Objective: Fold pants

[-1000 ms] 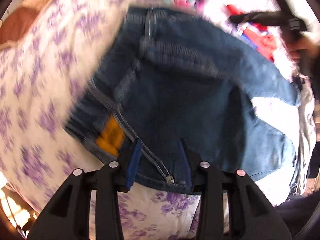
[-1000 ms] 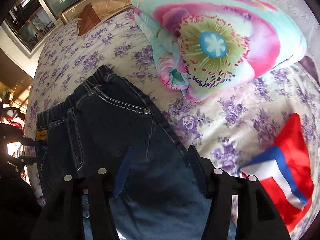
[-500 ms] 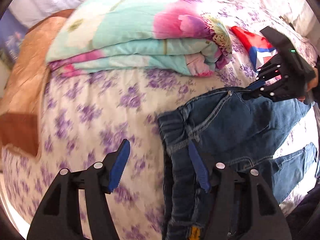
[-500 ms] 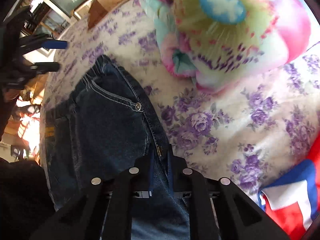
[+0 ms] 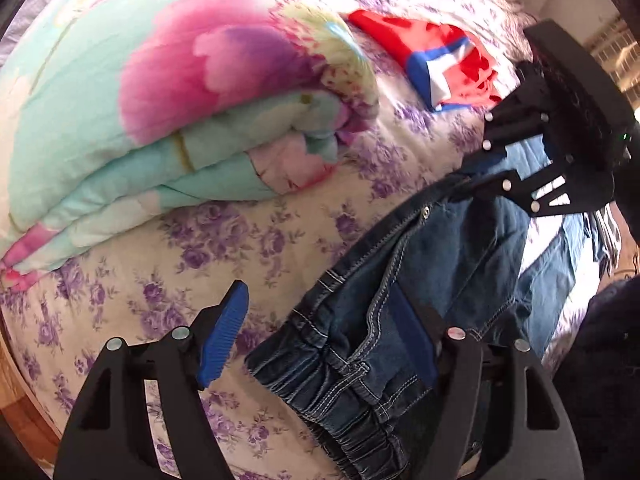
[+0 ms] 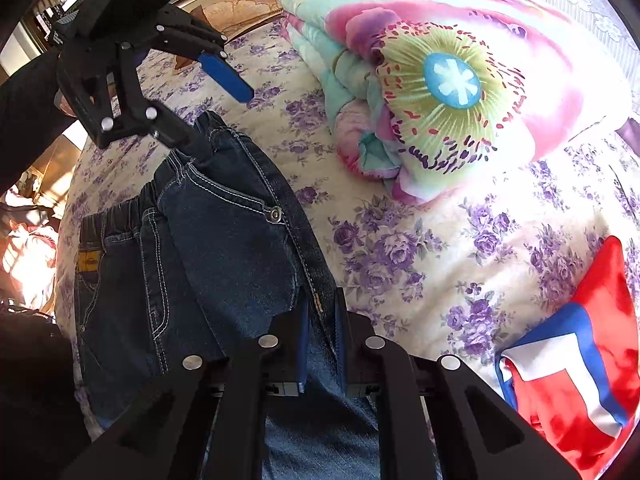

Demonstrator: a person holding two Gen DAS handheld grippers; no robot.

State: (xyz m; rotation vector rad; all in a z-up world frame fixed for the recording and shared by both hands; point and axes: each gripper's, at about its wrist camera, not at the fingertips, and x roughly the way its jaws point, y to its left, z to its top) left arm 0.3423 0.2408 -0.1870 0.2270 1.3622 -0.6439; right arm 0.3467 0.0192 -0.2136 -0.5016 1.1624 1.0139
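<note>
Dark blue jeans point(image 5: 460, 264) lie on a bed with a purple-flowered sheet point(image 5: 160, 260), waistband toward the left wrist camera. My left gripper point(image 5: 316, 338) hangs over the waistband corner. Its jaws are opening, with the elastic waistband edge between them and no pad pressing. One blue pad is over the sheet, the other over the denim. In the right wrist view the jeans point(image 6: 224, 248) run from upper left to the bottom. My right gripper point(image 6: 320, 316) is shut on their outer side seam below the pocket rivet. The left gripper point(image 6: 218, 108) shows there at the waistband.
A folded floral quilt point(image 6: 460, 80) lies just beyond the jeans. A red, white and blue garment point(image 6: 580, 360) sits on the sheet to the right. A wooden bed edge point(image 5: 16, 412) borders the left. The right gripper point(image 5: 480, 164) is at the left wrist view's right side.
My left gripper has swung across the jeans to the waistband corner, rolled, and its jaws have widened. My right gripper has shut on the side seam.
</note>
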